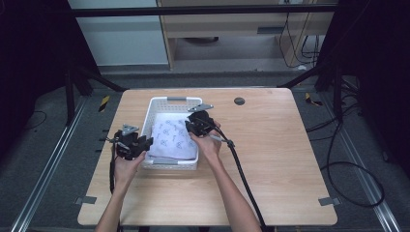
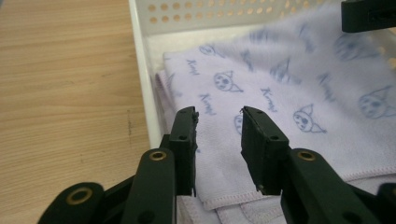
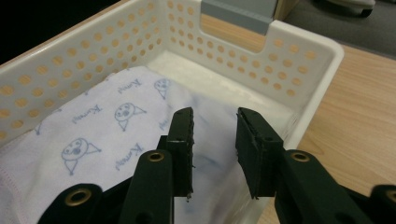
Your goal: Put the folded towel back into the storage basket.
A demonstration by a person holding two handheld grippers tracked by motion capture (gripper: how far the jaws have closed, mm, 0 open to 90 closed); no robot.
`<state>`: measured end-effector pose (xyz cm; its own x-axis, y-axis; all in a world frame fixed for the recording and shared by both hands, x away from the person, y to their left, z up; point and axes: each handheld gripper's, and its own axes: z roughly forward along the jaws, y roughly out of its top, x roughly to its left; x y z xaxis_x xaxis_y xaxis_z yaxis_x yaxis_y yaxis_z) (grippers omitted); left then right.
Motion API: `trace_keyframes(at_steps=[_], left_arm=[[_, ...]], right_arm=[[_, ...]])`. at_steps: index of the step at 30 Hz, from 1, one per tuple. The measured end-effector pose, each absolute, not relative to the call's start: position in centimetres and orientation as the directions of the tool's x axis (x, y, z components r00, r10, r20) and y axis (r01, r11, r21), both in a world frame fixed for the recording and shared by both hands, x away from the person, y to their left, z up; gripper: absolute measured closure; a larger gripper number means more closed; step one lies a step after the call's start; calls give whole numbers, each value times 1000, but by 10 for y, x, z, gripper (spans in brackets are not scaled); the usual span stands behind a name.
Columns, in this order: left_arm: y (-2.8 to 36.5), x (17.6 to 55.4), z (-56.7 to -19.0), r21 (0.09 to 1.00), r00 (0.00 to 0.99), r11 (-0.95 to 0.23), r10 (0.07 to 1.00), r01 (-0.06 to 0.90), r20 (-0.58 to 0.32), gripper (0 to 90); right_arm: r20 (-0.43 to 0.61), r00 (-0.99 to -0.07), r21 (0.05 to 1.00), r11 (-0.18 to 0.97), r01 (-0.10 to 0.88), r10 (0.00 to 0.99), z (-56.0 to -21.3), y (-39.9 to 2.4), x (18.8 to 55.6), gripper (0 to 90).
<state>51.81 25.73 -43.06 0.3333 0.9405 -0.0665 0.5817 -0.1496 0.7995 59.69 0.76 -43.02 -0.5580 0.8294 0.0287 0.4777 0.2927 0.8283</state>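
A folded white cloth (image 1: 171, 137) printed with small blue cartoon faces lies inside a white perforated basket (image 1: 169, 99) on the wooden table. My left gripper (image 1: 145, 143) sits at the basket's near left corner. In the left gripper view it (image 2: 218, 114) is open just above the cloth (image 2: 289, 84), and no fabric is pinched between its pads. My right gripper (image 1: 191, 126) hovers over the basket's right side. In the right gripper view it (image 3: 214, 114) is open above the cloth's edge (image 3: 107, 121), with nothing gripped.
The basket wall (image 2: 142, 74) runs close beside the left jaw, and its far wall (image 3: 299, 51) has a grey handle slot. Bare wooden table (image 1: 270, 145) spreads to the right and front. A black cable (image 1: 241, 174) trails from the right gripper.
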Motion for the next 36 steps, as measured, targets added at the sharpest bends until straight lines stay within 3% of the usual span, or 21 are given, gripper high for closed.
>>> trace_keyframes(at_steps=[8, 12, 20, 28, 36], left_arm=[[264, 512, -418, 841, 352, -107, 930, 530, -104, 614], [265, 508, -413, 859, 371, -96, 921, 503, -115, 577], [265, 499, -408, 879, 407, -109, 908, 465, -103, 505], [261, 492, -406, 887, 427, -129, 900, 444, -83, 423], [258, 484, -408, 885, 446, -145, 892, 442, -76, 402]], right_arm=[[21, -564, 863, 270, 427, 825, -414, -2, 593, 505], [31, -577, 875, 257, 410, 816, -406, -12, 588, 387], [65, -581, 885, 222, 409, 811, -394, -44, 573, 267], [83, -583, 893, 199, 404, 808, -389, -90, 549, 202], [98, -576, 899, 176, 402, 812, -392, -130, 524, 176]])
